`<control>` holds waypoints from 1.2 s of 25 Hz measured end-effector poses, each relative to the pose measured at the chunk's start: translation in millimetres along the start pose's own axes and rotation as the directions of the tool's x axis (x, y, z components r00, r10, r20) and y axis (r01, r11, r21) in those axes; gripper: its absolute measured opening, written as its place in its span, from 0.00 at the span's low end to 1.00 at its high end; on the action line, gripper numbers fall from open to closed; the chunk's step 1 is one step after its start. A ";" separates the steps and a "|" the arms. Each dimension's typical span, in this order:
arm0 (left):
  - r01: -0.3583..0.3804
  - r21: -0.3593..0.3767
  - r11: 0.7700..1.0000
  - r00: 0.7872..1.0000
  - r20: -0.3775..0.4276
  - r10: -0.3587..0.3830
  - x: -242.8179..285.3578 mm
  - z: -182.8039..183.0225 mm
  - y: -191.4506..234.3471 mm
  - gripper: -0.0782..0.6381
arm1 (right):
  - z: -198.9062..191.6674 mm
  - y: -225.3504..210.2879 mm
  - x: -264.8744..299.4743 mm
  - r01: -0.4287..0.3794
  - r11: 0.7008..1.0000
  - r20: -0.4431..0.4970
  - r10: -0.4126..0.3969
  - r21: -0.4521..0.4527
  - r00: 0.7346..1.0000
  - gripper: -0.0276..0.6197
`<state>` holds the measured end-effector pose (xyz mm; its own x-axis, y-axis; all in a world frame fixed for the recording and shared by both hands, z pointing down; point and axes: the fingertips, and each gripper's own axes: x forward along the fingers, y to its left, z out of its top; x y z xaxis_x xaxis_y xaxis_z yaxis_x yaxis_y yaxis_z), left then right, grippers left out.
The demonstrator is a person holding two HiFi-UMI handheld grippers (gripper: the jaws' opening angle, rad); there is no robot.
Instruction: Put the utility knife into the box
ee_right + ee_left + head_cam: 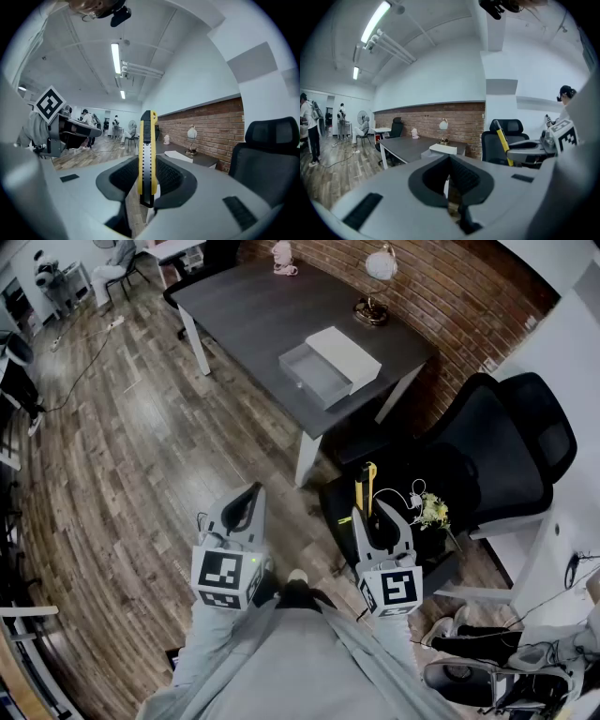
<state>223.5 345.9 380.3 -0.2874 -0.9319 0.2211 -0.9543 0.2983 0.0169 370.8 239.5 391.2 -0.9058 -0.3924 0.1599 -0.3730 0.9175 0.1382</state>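
Note:
Upright between the jaws of my right gripper (376, 517) stands a yellow utility knife (367, 486), and the jaws are shut on it. In the right gripper view the knife (147, 154) rises from the gripper (148, 187) with its black slider facing the camera. My left gripper (247, 497) is shut with nothing in it, its pads meeting in the left gripper view (451, 178). The box (315, 377), a grey open tray with a white lid (344, 356) beside it, sits near the front edge of the dark table (248, 306) ahead. Both grippers hover over the wooden floor, short of the table.
A black office chair (502, 442) stands at the right, beside a dark seat with a small bunch of flowers (432, 512). On the table's far side are a lamp (374, 279) and a pink figure (283, 257). A brick wall runs behind the table. People stand far off at the left.

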 end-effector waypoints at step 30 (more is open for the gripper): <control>-0.043 -0.013 0.999 0.999 -0.013 0.043 149.5 29.4 143.9 0.14 | 28.4 -22.5 224.1 -0.097 0.995 -0.006 0.098 0.037 0.995 0.24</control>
<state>40.8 243.5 387.1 -0.3271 -0.9156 0.2341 -0.9399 0.3408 0.0195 170.5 132.8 396.1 -0.9367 -0.3012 0.1787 -0.2901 0.9531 0.0858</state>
